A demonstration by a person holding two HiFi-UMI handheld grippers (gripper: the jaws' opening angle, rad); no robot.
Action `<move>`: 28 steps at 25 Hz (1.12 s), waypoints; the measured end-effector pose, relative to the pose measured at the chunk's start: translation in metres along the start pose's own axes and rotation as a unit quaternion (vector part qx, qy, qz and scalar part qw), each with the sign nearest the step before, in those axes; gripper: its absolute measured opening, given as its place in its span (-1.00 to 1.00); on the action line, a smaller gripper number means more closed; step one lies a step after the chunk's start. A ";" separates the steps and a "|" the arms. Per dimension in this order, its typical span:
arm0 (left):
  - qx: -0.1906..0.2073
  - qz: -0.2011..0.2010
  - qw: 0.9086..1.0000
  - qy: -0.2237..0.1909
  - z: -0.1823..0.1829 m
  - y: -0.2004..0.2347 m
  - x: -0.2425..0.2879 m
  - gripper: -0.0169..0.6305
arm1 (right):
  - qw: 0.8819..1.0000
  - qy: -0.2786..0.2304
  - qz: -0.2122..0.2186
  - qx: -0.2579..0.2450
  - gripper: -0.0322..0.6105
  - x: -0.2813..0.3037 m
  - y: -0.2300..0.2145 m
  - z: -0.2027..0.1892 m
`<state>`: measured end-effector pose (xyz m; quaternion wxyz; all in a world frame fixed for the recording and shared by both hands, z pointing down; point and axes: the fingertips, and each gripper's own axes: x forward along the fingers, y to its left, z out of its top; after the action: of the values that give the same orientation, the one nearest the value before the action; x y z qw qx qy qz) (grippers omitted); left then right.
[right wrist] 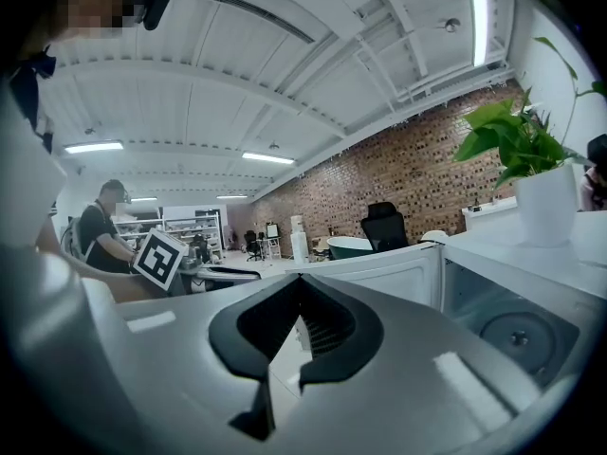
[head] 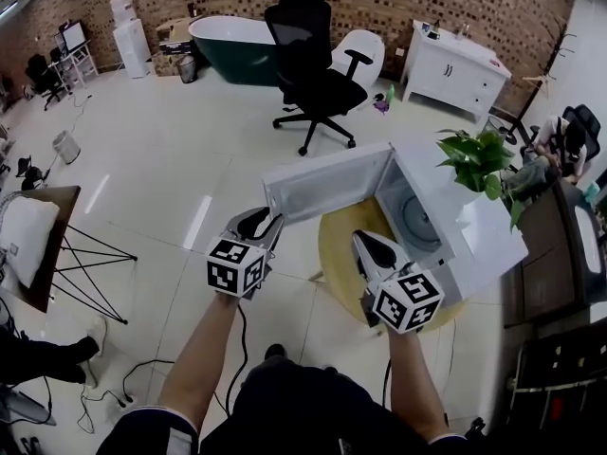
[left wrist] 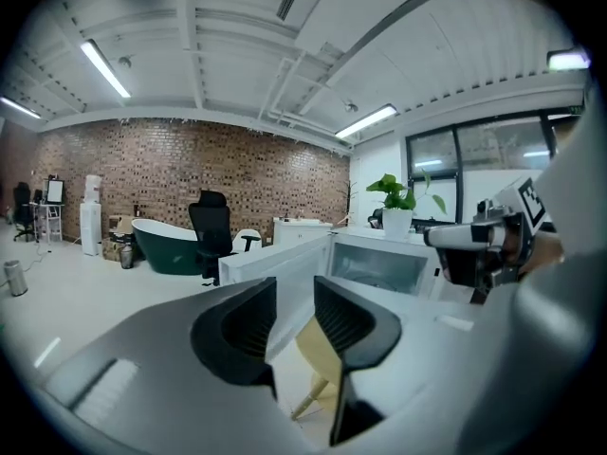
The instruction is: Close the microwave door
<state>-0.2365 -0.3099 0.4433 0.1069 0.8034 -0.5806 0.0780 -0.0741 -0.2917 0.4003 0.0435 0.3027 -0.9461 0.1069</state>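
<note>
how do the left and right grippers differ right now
Jaws: the left gripper's stand apart with nothing between them, while the right gripper's meet at the tips. Place: in the head view the left gripper is near the free end of the open microwave door, and the right gripper is over the round table, in front of the microwave and its open cavity. Both are empty, with white bodies and black jaws.

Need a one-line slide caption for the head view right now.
White microwave on a round table, door wide open; left gripper and right gripper held in front of it.
</note>
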 end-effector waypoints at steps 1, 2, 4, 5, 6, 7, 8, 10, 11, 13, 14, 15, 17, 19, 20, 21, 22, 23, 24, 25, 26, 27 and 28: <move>0.003 -0.002 1.000 -0.003 0.003 0.010 0.003 -0.52 | 1.000 0.000 -0.005 0.000 -0.89 0.003 0.000 0.000; 0.007 -0.004 1.000 -0.005 0.006 0.019 0.007 -0.45 | 1.000 0.001 -0.011 0.001 -0.89 0.006 -0.001 -0.001; 0.013 -0.012 1.000 -0.005 0.011 0.036 0.018 -0.31 | 1.000 0.000 -0.026 0.004 -0.89 0.010 -0.004 -0.002; 0.016 -0.019 1.000 -0.002 0.013 0.042 0.024 -0.26 | 0.999 0.000 -0.034 0.007 -0.89 0.011 -0.005 -0.003; 0.018 -0.027 0.999 0.000 0.014 0.048 0.030 -0.22 | 0.999 -0.001 -0.042 0.009 -0.89 0.011 -0.005 -0.003; 0.021 -0.037 0.999 0.003 0.015 0.053 0.037 -0.19 | 0.999 -0.002 -0.050 0.010 -0.89 0.011 -0.006 -0.004; 0.023 -0.047 0.999 0.005 0.016 0.057 0.043 -0.17 | 0.998 -0.001 -0.057 0.012 -0.89 0.010 -0.006 -0.005; 0.029 -0.064 0.997 0.012 0.017 0.064 0.053 -0.16 | 0.997 0.001 -0.073 0.015 -0.89 0.007 -0.007 -0.007; 0.031 -0.071 0.997 0.015 0.018 0.066 0.058 -0.16 | 0.997 0.002 -0.082 0.017 -0.89 0.005 -0.009 -0.009; 0.032 -0.084 0.996 0.023 0.016 0.067 0.065 -0.16 | 0.995 0.005 -0.099 0.022 -0.89 -0.002 -0.013 -0.012; 0.031 -0.089 0.995 0.024 0.015 0.066 0.067 -0.17 | 0.994 0.005 -0.108 0.023 -0.89 -0.006 -0.015 -0.013; 0.028 -0.091 0.995 0.023 0.015 0.065 0.069 -0.18 | 0.993 0.006 -0.115 0.025 -0.89 -0.010 -0.017 -0.013; 0.020 -0.091 0.995 0.017 0.015 0.064 0.068 -0.19 | 0.992 0.005 -0.125 0.027 -0.89 -0.016 -0.020 -0.014; 0.015 -0.095 0.995 0.016 0.014 0.060 0.066 -0.19 | 0.991 0.005 -0.130 0.029 -0.89 -0.019 -0.021 -0.016; 0.015 -0.100 0.995 0.017 0.013 0.057 0.065 -0.18 | 0.991 0.005 -0.130 0.031 -0.89 -0.020 -0.020 -0.018; 0.015 -0.105 0.994 0.019 0.013 0.053 0.063 -0.19 | 0.991 0.005 -0.129 0.033 -0.89 -0.020 -0.020 -0.019; 0.014 -0.110 0.994 0.021 0.012 0.048 0.060 -0.19 | 0.991 0.005 -0.128 0.034 -0.89 -0.021 -0.018 -0.021; 0.014 -0.116 0.993 0.022 0.010 0.042 0.058 -0.18 | 0.992 0.006 -0.125 0.035 -0.89 -0.021 -0.017 -0.022; 0.014 -0.122 0.992 0.024 0.009 0.037 0.055 -0.19 | 0.992 0.006 -0.122 0.035 -0.89 -0.020 -0.016 -0.022; 0.015 -0.127 0.991 0.026 0.007 0.031 0.051 -0.19 | 0.992 0.006 -0.119 0.035 -0.89 -0.020 -0.015 -0.023; 0.016 -0.133 0.991 0.028 0.006 0.025 0.048 -0.19 | 0.993 0.006 -0.116 0.034 -0.89 -0.020 -0.014 -0.023; 0.016 -0.140 0.990 0.029 0.005 0.018 0.045 -0.19 | 0.993 0.006 -0.113 0.034 -0.89 -0.021 -0.014 -0.022; 0.017 -0.146 0.989 0.030 0.003 0.011 0.041 -0.19 | 0.993 0.006 -0.111 0.033 -0.89 -0.022 -0.013 -0.022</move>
<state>-0.2337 -0.3517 0.4513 0.1206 0.8786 -0.4522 0.0953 -0.0484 -0.2851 0.4208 0.0502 0.4063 -0.9024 0.1345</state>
